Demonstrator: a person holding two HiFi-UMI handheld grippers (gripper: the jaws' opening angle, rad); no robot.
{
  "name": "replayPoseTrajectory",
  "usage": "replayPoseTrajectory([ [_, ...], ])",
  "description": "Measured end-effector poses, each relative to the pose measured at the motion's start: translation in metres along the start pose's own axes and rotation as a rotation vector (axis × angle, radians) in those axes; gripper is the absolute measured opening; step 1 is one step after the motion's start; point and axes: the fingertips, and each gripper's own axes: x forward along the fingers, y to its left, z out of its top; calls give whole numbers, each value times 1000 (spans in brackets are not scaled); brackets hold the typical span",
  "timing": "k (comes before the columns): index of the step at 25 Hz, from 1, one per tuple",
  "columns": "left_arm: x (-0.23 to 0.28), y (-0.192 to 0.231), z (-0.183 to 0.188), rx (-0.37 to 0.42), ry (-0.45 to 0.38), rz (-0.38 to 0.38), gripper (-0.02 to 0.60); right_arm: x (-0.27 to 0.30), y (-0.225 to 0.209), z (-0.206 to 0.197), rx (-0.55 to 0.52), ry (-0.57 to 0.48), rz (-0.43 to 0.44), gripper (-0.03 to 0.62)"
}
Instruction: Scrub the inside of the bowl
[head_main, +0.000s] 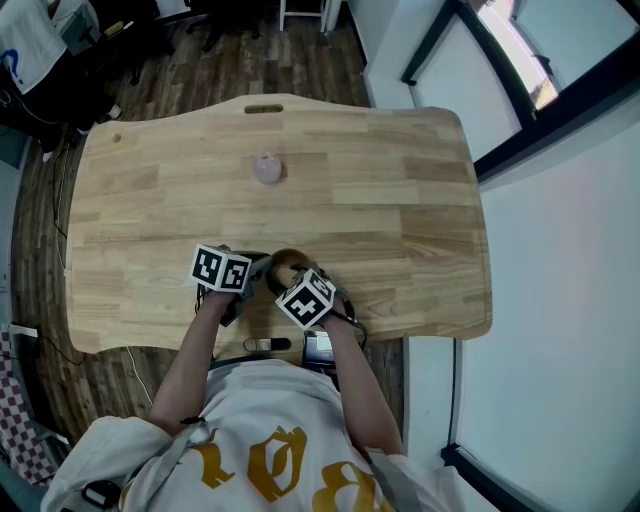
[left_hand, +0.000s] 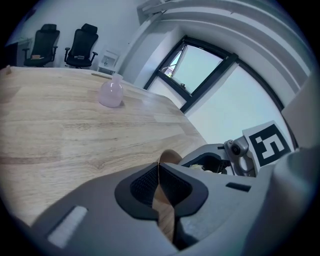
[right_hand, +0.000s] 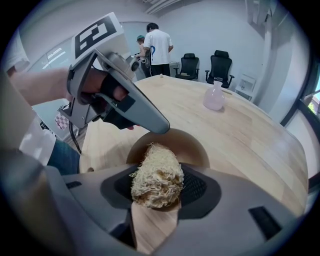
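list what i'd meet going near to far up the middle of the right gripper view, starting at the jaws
straw-coloured scrubber → brown bowl → pink bottle → black office chairs

Table: light wood top (head_main: 400, 200), rounded corners, slot cut near the far edge.
Floor: dark wood planks (head_main: 300, 50).
Wall: plain white (head_main: 560, 300), right of the table.
Window: dark-framed panes (left_hand: 200, 70), daylight coming through.
Chairs: two black office chairs (left_hand: 82, 45) beyond the table.
Cabinet: small white unit (left_hand: 107, 61) beside the chairs.
Persons: two standing across the room (right_hand: 159, 45).
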Motion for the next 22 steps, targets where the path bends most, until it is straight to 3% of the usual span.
replayPoseTrajectory([
  [11,5,10,-13,4,58,33,9,6,7,-3,-33,54,-16,195],
  [22,10,10,-15,22,77,19,9,7,8,-3,-34,38,-7,195],
])
